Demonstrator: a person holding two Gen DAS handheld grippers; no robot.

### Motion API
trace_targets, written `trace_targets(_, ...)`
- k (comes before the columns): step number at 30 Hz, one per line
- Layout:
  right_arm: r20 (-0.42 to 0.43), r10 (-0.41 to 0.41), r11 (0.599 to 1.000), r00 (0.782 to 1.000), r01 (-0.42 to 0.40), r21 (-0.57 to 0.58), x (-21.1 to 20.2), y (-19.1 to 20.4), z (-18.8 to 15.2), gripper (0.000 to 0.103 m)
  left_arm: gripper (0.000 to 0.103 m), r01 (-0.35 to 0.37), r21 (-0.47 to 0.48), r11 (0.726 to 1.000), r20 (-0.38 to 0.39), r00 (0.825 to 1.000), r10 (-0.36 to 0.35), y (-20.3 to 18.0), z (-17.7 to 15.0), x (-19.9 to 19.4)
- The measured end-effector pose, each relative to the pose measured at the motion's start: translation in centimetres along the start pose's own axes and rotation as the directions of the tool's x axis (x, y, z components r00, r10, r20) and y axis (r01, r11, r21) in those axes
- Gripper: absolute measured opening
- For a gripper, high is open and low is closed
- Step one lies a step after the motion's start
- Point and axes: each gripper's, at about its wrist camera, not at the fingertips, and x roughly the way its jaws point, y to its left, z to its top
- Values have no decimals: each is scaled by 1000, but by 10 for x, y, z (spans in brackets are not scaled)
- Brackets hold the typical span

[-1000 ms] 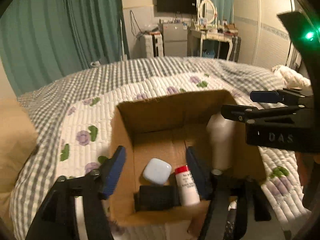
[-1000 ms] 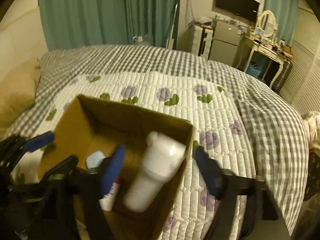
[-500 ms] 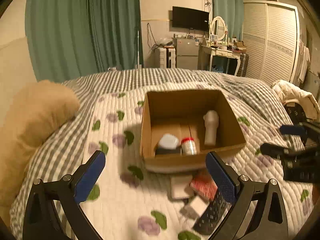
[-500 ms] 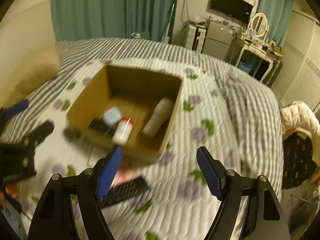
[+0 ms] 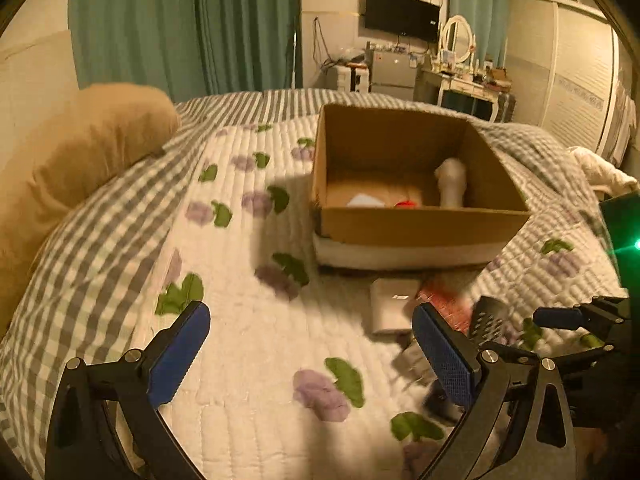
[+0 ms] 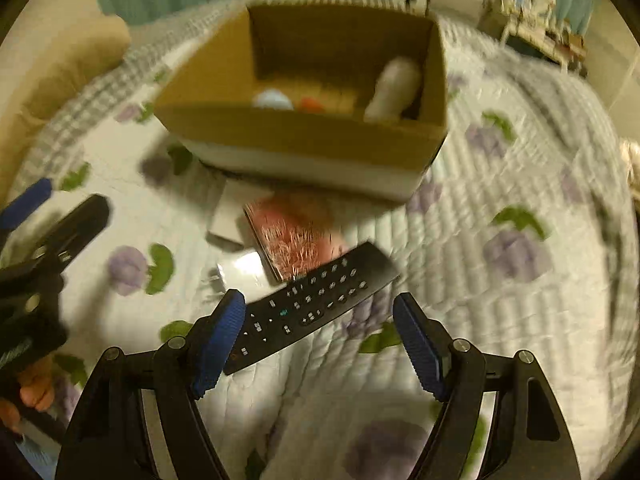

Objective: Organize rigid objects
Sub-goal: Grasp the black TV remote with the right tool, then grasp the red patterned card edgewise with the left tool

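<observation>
A cardboard box stands on the quilted bed. In it lie a white bottle, a pale blue case and a red-capped tube. In front of the box lie a black remote, a red packet and a white flat box. My right gripper is open and empty, low over the remote's near end. My left gripper is open and empty above bare quilt, left of the loose items.
A tan pillow lies at the left of the bed. A small silvery item lies beside the red packet. Curtains, a dresser and a wardrobe stand beyond the bed. The left gripper shows at the left edge of the right wrist view.
Both grippers have pulled back from the box and come down toward the quilt. The right one now hovers over the remote; the white bottle stays in the box.
</observation>
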Motion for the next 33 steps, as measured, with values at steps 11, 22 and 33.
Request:
trace_targets(11, -131, 31, 994, 991, -17, 105, 53, -4, 9, 73, 103, -2, -16, 1000, -34, 999, 1, 6, -9, 12)
trace_targets(22, 45, -7, 997, 999, 4, 79, 21, -8, 10, 21, 103, -8, 10, 1000, -73, 997, 8, -2, -12, 23)
trace_targets(33, 138, 7, 1000, 990, -10, 21, -25, -36, 1, 19, 103, 53, 39, 998, -133, 990, -48, -38, -11, 43)
